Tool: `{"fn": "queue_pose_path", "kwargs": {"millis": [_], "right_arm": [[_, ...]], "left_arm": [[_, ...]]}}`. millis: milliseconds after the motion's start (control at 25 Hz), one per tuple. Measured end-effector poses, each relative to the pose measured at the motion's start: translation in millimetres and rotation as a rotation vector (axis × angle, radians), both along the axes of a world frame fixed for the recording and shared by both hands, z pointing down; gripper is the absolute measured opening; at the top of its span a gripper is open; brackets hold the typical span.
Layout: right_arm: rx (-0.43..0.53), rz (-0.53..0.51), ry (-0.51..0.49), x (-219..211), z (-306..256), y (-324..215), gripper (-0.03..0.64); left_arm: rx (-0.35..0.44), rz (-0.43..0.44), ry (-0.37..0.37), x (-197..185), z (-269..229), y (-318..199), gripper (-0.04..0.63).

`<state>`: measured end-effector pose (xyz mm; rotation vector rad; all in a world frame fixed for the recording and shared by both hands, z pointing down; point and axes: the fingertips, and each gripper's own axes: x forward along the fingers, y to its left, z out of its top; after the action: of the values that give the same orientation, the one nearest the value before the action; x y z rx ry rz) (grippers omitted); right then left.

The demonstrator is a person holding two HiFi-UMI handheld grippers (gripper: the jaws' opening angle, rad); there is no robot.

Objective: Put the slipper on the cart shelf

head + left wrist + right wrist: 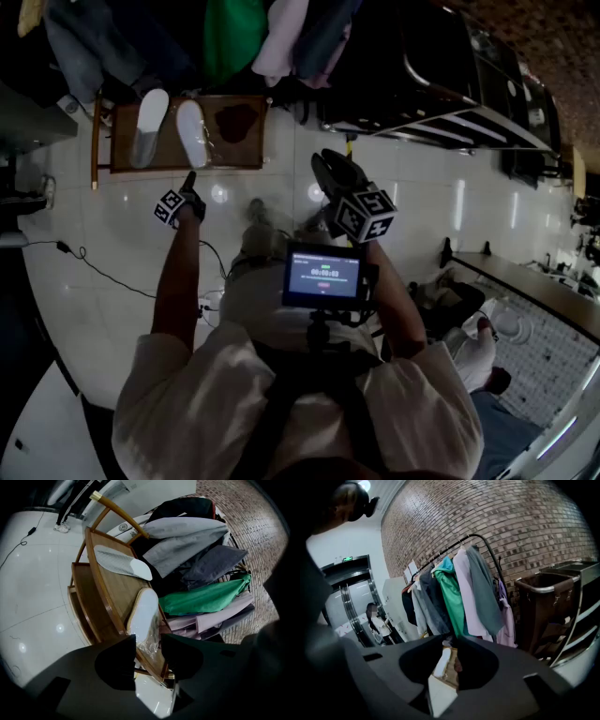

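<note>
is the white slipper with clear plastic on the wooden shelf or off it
On: the white slipper with clear plastic lies on the brown wooden cart shelf.

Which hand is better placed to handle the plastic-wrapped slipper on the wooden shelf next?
Left. The left hand-held gripper sits right at the wrapped slipper on the wooden shelf, jaws apart. The right hand-held gripper is shut and held back, well away from it.

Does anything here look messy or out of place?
On the wooden shelf the far slipper and the near slipper lie splayed, not paired. Crumpled plastic sits at the near one's end. A dark blotch beside them may be a stain.
</note>
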<state>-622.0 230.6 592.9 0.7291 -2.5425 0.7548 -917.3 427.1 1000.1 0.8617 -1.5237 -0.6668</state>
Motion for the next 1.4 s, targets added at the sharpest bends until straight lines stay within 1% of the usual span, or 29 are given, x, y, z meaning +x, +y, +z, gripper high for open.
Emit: {"fn": "queue_pose_path", "kwargs": {"millis": [120,240,480,640,880,1040,1160,1280,1360,1400], "right_arm": [[-0.004,-0.005,-0.041,-15.0,-1.5,-3.6,0.109],[-0.017,0.004,-0.062,-17.8,3.7,-4.9,0.109],[-0.055,0.047,-0.038,-3.6,24.4,-5.9,0.109],[-0.083,0.077,-0.024,10.3,39.0,-5.9,0.109],[-0.107,0.103,0.006,29.9,54.6,-5.1,0.109],[-0.115,0.120,0.018,33.6,59.6,1.7,0.109],[-0.125,0.125,0.025,29.7,61.7,17.0,0.109],[-0.140,0.121,0.018,32.6,65.5,16.0,0.109],[-0.164,0.127,-0.006,31.2,67.1,15.9,0.109],[-0.180,0.138,-0.027,28.2,65.6,16.7,0.109]], "left_arm": [[-0.005,0.002,0.007,-13.1,11.1,-10.8,0.184],[-0.008,-0.013,0.019,-21.1,18.1,-15.9,0.184],[-0.047,-0.013,0.029,-27.2,37.7,-13.6,0.184],[-0.055,-0.021,0.054,-23.9,51.9,-19.5,0.198],[-0.012,-0.105,0.085,-29.6,57.1,-35.9,0.198],[-0.036,-0.126,0.100,-38.0,63.3,-33.2,0.201],[-0.035,-0.123,0.101,-44.6,61.2,-22.5,0.168],[-0.027,-0.108,0.088,-39.3,56.6,-24.1,0.100],[0.001,-0.115,0.097,-38.3,47.1,-23.5,0.052],[0.028,-0.125,0.107,-40.1,40.3,-21.2,0.045]]}}
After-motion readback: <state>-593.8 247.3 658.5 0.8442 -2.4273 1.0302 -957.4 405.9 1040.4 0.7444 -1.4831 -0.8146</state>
